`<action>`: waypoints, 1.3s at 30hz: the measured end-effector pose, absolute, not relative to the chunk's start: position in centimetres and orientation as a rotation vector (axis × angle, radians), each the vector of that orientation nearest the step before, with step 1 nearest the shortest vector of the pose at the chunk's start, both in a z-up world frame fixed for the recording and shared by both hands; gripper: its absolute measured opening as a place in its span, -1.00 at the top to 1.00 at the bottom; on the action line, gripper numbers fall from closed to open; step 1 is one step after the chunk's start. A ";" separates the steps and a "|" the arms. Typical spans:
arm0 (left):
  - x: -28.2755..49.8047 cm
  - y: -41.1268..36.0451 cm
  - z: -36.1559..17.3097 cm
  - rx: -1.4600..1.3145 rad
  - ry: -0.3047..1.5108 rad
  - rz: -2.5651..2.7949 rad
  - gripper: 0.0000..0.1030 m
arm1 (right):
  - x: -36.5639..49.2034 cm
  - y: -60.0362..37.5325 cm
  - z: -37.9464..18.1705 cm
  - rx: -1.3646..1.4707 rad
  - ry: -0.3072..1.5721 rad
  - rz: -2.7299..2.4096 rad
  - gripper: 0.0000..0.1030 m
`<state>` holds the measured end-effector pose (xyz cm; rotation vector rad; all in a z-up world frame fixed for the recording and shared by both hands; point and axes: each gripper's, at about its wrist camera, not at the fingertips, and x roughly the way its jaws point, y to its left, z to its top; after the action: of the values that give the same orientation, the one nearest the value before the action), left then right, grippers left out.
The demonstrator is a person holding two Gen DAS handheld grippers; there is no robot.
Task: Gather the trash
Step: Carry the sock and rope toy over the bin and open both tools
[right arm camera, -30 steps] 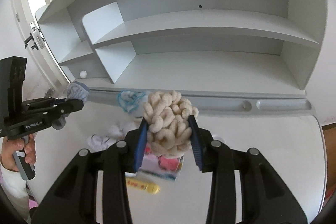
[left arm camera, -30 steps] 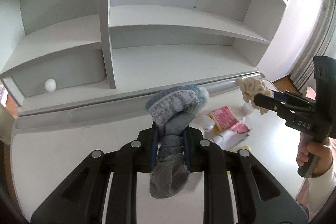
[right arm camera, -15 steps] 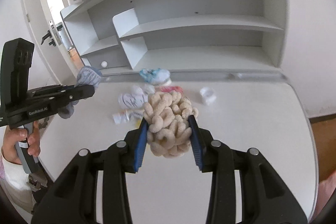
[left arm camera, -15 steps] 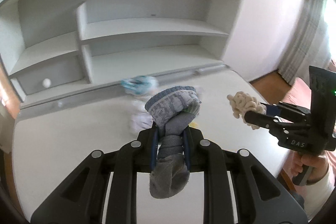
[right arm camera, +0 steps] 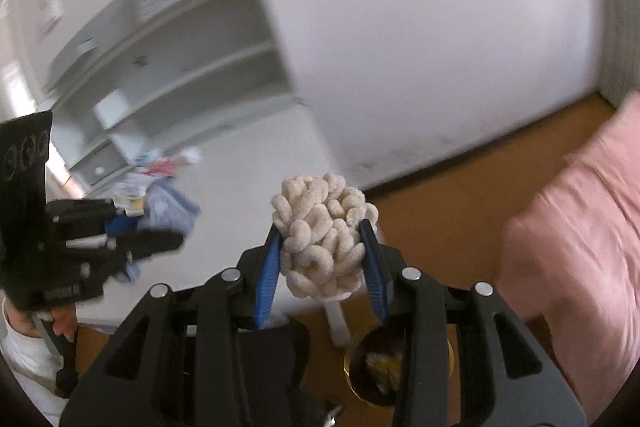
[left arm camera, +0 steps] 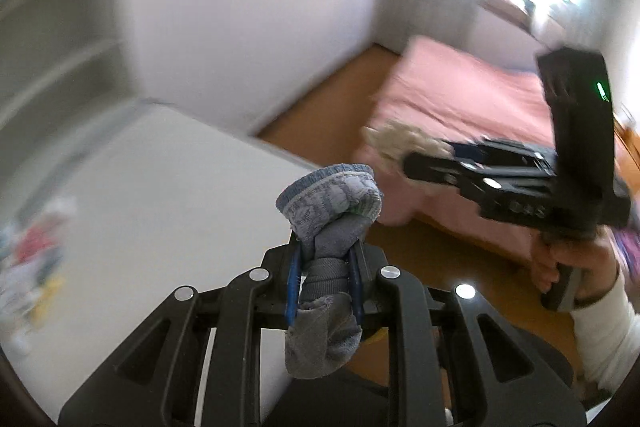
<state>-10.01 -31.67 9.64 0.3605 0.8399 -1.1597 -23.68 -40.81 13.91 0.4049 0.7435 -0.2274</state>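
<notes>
I see my left claw (left arm camera: 324, 267) clamped narrowly on a grey-blue sock (left arm camera: 328, 215), past the worktop (left arm camera: 160, 187) edge. My right claw (right arm camera: 324, 263) grips a cream chenille bundle (right arm camera: 324, 227) above the floor. Only the right view shows a gold-rimmed bin (right arm camera: 360, 383) below; only the left shows the window.
</notes>
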 end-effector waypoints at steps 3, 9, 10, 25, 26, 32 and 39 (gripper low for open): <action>-13.4 -37.1 4.8 0.453 0.936 -1.249 0.63 | -26.6 -44.7 9.7 0.532 0.822 -0.270 0.27; -17.3 -43.6 -7.6 0.649 1.092 -1.268 0.63 | -29.7 -50.0 -4.2 0.794 1.051 -0.322 0.27; -17.4 -44.6 -10.5 0.662 1.147 -1.257 0.63 | -29.9 -50.5 -6.4 0.836 1.077 -0.322 0.27; -16.8 -46.8 -23.4 0.697 1.426 -1.148 0.63 | -30.9 -51.8 -21.9 1.286 1.173 -0.329 0.26; -16.6 -46.9 -23.5 0.689 1.433 -1.145 0.63 | -30.9 -51.9 -21.8 1.286 1.168 -0.331 0.26; -16.2 -47.2 -21.9 0.654 1.324 -1.086 -0.87 | -31.5 -52.8 -20.5 1.317 1.095 -0.381 -0.66; -18.7 -47.2 -19.6 0.689 1.273 -1.169 -0.87 | -32.8 -54.0 -14.8 1.126 1.095 -0.541 -0.67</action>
<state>-18.67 -47.24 -19.62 0.6892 1.2727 -1.1693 -32.83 -53.97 -14.76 1.1259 1.0952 -0.5410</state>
